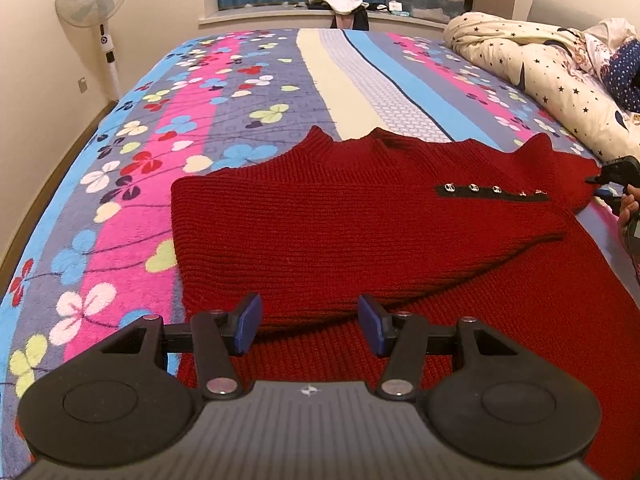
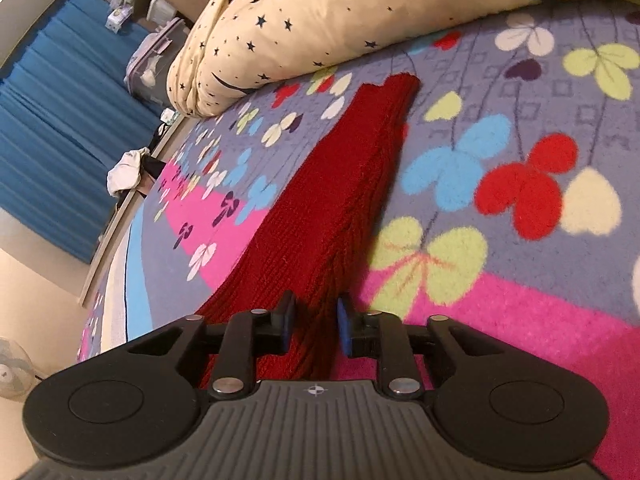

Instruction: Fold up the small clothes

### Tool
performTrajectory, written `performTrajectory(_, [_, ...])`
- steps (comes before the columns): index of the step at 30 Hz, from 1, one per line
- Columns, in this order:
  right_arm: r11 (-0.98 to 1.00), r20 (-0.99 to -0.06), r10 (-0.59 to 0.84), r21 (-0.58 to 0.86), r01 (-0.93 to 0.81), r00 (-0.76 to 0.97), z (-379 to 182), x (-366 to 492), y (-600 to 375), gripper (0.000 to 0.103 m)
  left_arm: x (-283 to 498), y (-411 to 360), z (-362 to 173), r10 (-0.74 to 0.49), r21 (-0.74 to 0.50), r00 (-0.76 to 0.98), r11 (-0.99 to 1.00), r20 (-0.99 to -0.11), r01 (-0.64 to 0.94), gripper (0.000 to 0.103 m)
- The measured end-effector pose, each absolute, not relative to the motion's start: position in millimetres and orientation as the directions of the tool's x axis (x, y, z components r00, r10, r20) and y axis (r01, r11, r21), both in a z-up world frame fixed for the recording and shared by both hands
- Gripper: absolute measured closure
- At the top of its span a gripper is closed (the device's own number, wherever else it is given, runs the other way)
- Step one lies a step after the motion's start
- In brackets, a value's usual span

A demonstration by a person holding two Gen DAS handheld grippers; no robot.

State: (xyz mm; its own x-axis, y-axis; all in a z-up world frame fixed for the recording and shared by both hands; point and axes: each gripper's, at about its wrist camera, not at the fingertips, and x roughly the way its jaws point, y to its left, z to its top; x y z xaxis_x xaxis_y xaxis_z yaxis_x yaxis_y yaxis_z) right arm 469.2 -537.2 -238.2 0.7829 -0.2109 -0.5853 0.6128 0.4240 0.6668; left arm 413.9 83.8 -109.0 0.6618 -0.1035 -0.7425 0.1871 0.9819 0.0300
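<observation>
The red knit sweater (image 1: 360, 216) was spread on the flowery bed blanket (image 1: 132, 184), already partly folded, with one side laid across the body so the button strip (image 1: 492, 191) sat on top toward the right. My left gripper (image 1: 309, 326) hung just over the near hem, fingers apart, holding nothing. My right gripper (image 2: 312, 330) was clamped on the sleeve (image 2: 360, 160), which ran away from it toward the star-print duvet (image 2: 320, 12) at the far right. My take on doing this fold well: lift the sleeve only slightly, carry it left across the body in one smooth sweep so the chunky knit doesn't bunch, and let my left gripper pin the hem so nothing drags.
</observation>
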Motion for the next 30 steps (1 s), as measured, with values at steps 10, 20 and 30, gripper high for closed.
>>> performTrajectory(10, [0.535,-0.487,-0.287,0.633,0.560,0.825,-185.3,467.6,-509.1,0.091,417.1,93.5,-110.4,-0.082,0.012,0.648,0.990,-0.757,0.140,0.044])
performTrajectory(20, [0.529,-0.513,-0.309,0.607,0.593,0.801,-176.0,459.7,-495.9,0.091,415.5,96.1,-108.4,-0.075,0.014,0.652,0.991,-0.754,0.131,0.044])
performTrajectory(30, [0.670,-0.438,-0.384,0.474,0.571,0.813,-143.1,464.0,-458.0,0.092,419.1,96.7,-110.1,-0.067,0.019,0.653,0.992,-0.754,0.123,0.044])
